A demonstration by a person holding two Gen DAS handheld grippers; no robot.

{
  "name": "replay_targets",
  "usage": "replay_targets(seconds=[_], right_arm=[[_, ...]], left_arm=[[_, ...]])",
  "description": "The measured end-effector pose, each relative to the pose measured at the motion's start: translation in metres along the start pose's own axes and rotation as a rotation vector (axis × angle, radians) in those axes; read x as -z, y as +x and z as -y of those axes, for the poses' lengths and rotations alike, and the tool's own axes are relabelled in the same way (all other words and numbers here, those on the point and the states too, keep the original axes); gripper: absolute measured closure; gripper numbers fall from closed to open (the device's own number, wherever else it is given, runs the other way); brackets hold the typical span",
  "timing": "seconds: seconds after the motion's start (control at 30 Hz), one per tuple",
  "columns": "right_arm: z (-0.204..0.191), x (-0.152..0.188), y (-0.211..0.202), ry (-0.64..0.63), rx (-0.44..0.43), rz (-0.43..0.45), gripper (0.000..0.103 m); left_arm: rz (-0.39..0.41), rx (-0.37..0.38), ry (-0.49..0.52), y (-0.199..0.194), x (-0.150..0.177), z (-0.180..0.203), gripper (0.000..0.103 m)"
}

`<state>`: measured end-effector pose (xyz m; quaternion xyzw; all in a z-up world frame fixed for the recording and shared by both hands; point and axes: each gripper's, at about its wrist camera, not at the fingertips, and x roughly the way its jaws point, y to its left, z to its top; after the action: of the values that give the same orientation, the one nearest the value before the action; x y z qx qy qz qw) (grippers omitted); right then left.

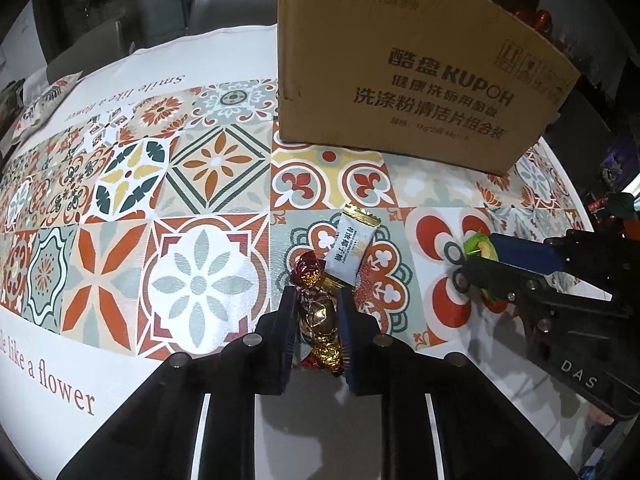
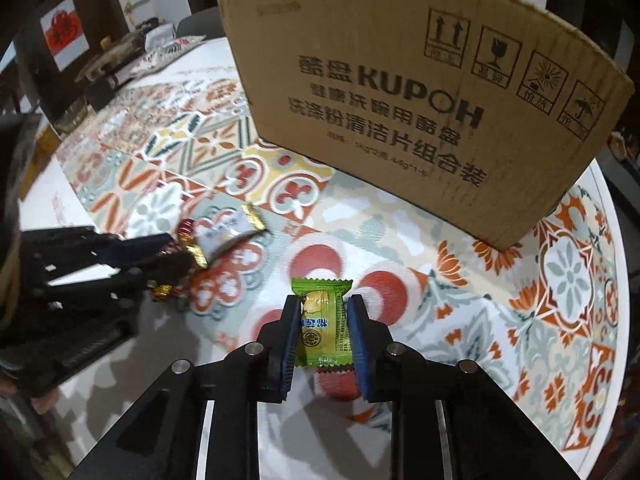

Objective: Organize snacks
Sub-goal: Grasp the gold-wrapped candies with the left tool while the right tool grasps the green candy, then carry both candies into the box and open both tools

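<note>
My left gripper (image 1: 318,300) is shut on a gold and red foil candy (image 1: 318,312) just above the patterned tablecloth. A white snack packet with gold ends (image 1: 351,246) lies just beyond it. My right gripper (image 2: 323,308) is shut on a green snack packet (image 2: 322,322). The right gripper shows in the left wrist view (image 1: 468,264) with the green packet (image 1: 480,246). The left gripper shows in the right wrist view (image 2: 176,252), next to the white packet (image 2: 228,230). A tall cardboard box (image 1: 404,72) stands behind, also in the right wrist view (image 2: 420,100).
The round table (image 1: 120,368) carries a tiled tablecloth with white edges. A patterned pouch (image 1: 44,104) lies at the far left edge. Clutter and a glass (image 2: 74,114) sit at the far left in the right wrist view. Chairs stand behind the table.
</note>
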<state>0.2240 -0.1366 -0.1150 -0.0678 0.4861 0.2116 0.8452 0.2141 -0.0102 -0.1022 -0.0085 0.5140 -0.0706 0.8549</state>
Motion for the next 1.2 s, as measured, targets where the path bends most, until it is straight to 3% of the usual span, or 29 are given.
replay_targets(seconds=[0.27, 0.73, 1.2], right_arm=[[-0.007, 0.0, -0.022, 0.039, -0.027, 0.047, 0.078], [-0.015, -0.002, -0.072, 0.067, 0.004, 0.165, 0.078], [-0.007, -0.02, -0.129, 0.117, 0.071, 0.278, 0.078]], left_arm=[[0.051, 0.025, 0.007, -0.026, 0.003, 0.001, 0.082], [0.177, 0.047, 0.056, -0.076, -0.002, 0.01, 0.082], [0.293, 0.081, 0.169, -0.122, -0.038, 0.033, 0.082]])
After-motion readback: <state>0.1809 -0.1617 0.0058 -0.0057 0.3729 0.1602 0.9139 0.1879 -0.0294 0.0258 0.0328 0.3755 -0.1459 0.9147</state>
